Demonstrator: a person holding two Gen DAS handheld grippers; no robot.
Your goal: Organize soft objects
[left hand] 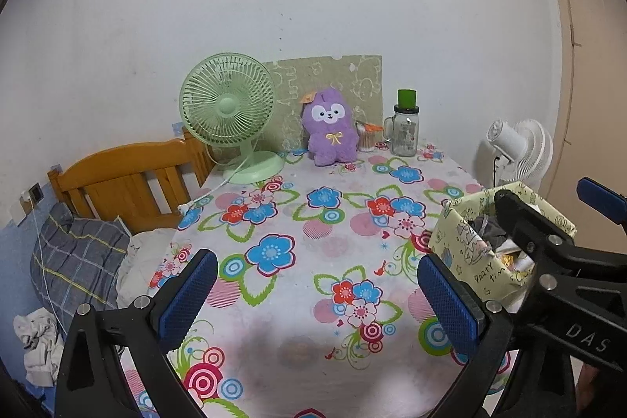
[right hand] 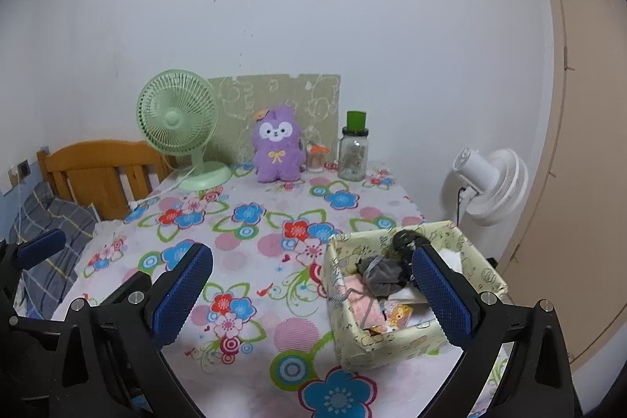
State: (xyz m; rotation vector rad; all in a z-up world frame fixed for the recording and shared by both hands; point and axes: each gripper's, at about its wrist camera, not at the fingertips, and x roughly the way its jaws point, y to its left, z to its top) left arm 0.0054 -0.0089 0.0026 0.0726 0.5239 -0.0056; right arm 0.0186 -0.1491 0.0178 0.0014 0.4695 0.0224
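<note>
A purple plush toy point(left hand: 331, 130) point(right hand: 278, 147) sits upright at the far edge of the flowered table point(left hand: 313, 222) point(right hand: 254, 261), against a green board. On the table's right side stands a pale yellow patterned box point(left hand: 462, 253) point(right hand: 376, 339). It holds a grey cloth point(right hand: 378, 271), a black item point(right hand: 405, 239) and pink fabric point(right hand: 360, 300). My left gripper point(left hand: 317, 300) hangs open above the near table with nothing between its blue pads. My right gripper point(right hand: 313, 294) point(left hand: 556, 210) is open and empty too, its right finger over the box.
A green desk fan point(left hand: 229, 108) point(right hand: 176, 120) with a trailing cord, a glass jar point(left hand: 405, 134) point(right hand: 354, 153) with a green lid and a small orange-lidded cup point(right hand: 316, 157) line the far edge. A white fan point(right hand: 486, 187) stands at the right; a wooden headboard point(left hand: 129, 179) and pillow point(left hand: 78, 261) lie left.
</note>
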